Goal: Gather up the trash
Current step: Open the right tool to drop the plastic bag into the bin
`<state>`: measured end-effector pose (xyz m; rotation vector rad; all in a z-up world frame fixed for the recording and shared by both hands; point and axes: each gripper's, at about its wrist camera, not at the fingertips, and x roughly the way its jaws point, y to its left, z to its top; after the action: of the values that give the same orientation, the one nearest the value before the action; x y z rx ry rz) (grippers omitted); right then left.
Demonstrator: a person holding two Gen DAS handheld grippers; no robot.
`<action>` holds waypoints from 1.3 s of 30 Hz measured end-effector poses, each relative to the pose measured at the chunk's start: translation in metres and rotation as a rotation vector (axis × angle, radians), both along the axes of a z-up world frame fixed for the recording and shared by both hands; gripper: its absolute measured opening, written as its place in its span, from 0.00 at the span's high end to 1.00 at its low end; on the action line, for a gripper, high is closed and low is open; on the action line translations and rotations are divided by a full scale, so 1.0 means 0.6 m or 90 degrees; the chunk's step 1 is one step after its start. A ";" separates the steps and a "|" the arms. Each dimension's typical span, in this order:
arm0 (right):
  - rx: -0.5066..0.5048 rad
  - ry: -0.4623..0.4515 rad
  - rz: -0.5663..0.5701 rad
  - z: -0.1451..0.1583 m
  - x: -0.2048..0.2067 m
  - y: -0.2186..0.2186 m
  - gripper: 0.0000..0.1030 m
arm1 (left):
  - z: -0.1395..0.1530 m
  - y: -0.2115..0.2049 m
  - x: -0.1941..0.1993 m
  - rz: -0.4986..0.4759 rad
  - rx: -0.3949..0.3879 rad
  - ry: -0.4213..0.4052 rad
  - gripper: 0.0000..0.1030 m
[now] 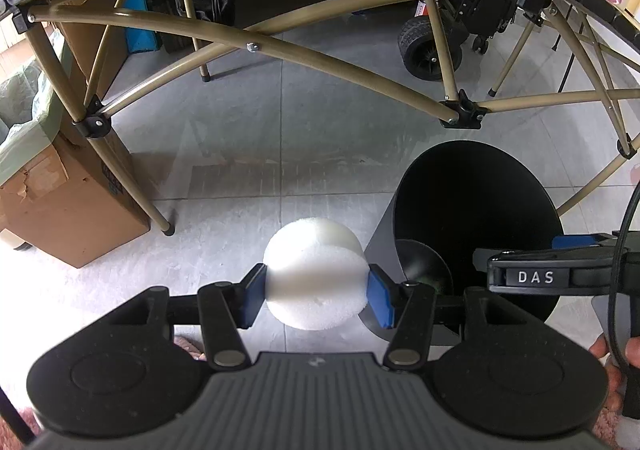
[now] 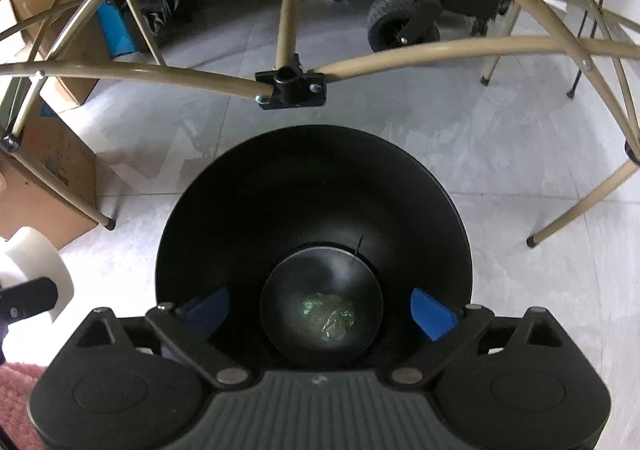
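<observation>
My left gripper (image 1: 316, 290) is shut on a white foam cylinder (image 1: 316, 274), held above the floor just left of a black trash bin (image 1: 472, 186). The foam also shows at the left edge of the right wrist view (image 2: 36, 266). My right gripper (image 2: 320, 310) is open and empty, held over the mouth of the bin (image 2: 312, 186). A crumpled greenish wrapper (image 2: 330, 316) lies at the bin's bottom. The right gripper also shows from the side in the left wrist view (image 1: 560, 270).
Tan metal legs and crossbars of a folding table (image 1: 256, 46) arch over the grey tiled floor. A cardboard box (image 1: 72, 206) stands at the left. A black-wheeled cart (image 1: 424, 46) stands at the back. Pink fuzzy fabric (image 2: 16, 390) lies at the lower left.
</observation>
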<state>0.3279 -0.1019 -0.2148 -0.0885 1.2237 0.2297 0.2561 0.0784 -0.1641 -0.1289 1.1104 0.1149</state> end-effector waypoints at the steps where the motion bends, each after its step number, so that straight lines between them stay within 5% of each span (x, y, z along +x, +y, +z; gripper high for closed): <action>1: 0.000 0.008 -0.004 0.000 0.002 -0.001 0.00 | 0.000 0.000 -0.001 0.000 0.000 0.000 0.47; 14: 0.004 0.037 0.003 0.012 -0.005 0.002 0.00 | 0.004 0.001 -0.004 -0.002 0.001 -0.007 0.47; 39: 0.032 -0.004 0.002 0.113 -0.071 -0.038 0.00 | 0.057 -0.028 -0.039 -0.018 0.004 -0.054 0.48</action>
<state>0.2851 -0.1246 -0.1471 -0.0482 1.2116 0.2628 0.2328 0.0613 -0.1299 -0.1122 1.0266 0.0869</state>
